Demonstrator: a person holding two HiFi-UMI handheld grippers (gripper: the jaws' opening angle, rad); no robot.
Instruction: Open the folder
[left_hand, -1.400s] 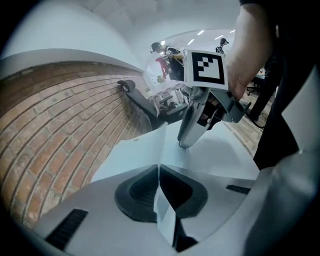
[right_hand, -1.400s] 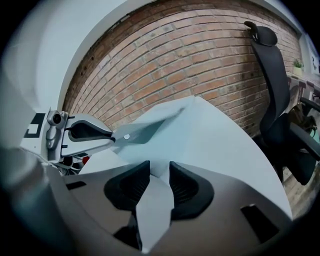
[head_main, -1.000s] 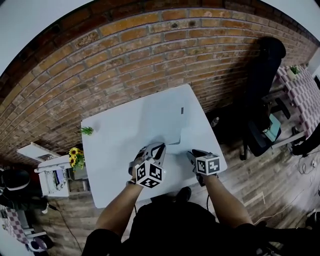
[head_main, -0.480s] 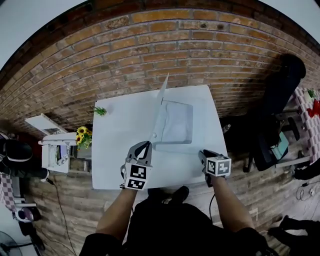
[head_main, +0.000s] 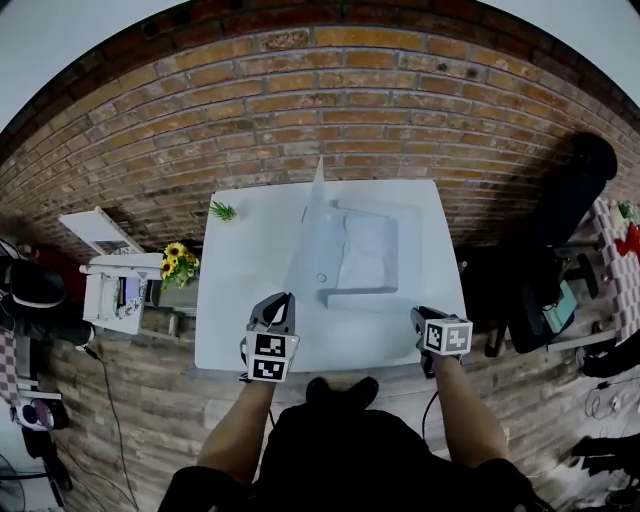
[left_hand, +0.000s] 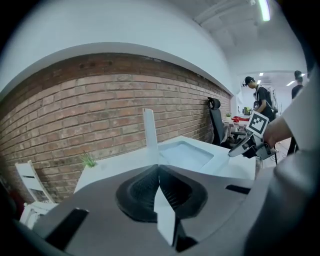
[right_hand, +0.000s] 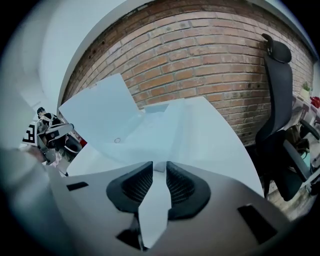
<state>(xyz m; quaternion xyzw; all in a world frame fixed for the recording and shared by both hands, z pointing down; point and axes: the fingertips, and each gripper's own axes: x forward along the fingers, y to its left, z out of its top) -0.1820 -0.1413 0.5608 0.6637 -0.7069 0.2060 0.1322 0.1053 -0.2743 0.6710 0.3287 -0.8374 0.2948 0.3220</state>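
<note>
Right now the left hand-held gripper is clamped shut on the near edge of the folder's cover. The cover stands lifted nearly upright over the white table. The rest of the folder lies flat just to the right of the raised cover, towards the table's far right. The right hand-held gripper sits at the table's near right edge. Its jaws have just been closing and are a narrow gap apart, with a sliver of the folder's near edge showing at their tips and table still visible between the pads. A small green plant stands at the table's far left corner. Behind runs a brick wall, with a black office chair to the right and sunflowers to the left.
</note>
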